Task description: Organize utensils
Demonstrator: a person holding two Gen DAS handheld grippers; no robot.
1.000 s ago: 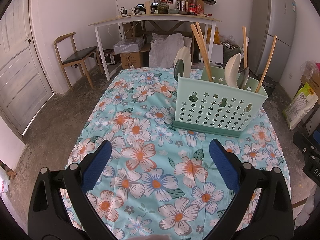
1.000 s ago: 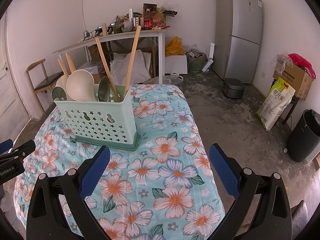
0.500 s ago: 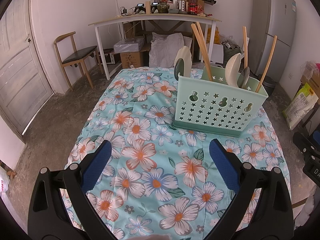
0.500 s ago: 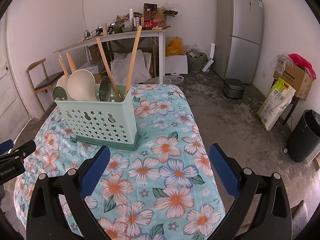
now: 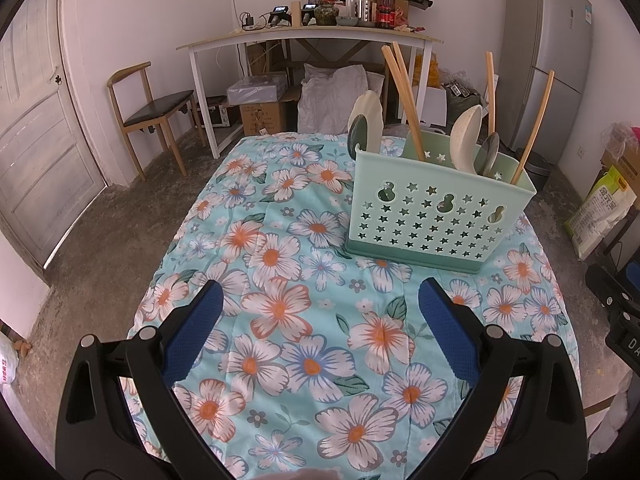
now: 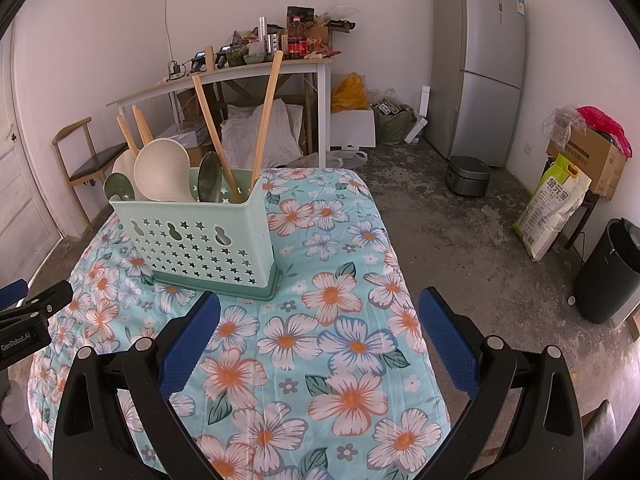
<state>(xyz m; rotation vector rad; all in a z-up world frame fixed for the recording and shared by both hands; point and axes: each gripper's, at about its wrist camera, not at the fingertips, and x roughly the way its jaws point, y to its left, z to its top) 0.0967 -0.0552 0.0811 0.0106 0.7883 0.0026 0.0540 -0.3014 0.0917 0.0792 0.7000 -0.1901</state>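
Both blue-padded grippers, left gripper (image 5: 320,316) and right gripper (image 6: 320,320), hover spread wide and empty above the floral tablecloth (image 5: 288,320), near the mint-green star-perforated plastic utensil caddy (image 5: 432,216).

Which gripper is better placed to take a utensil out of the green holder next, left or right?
Probably the right. Both grippers hover open and empty, but the holder stands nearer the right one, just beyond its left finger; from the left gripper it stands farther, ahead and to the right.
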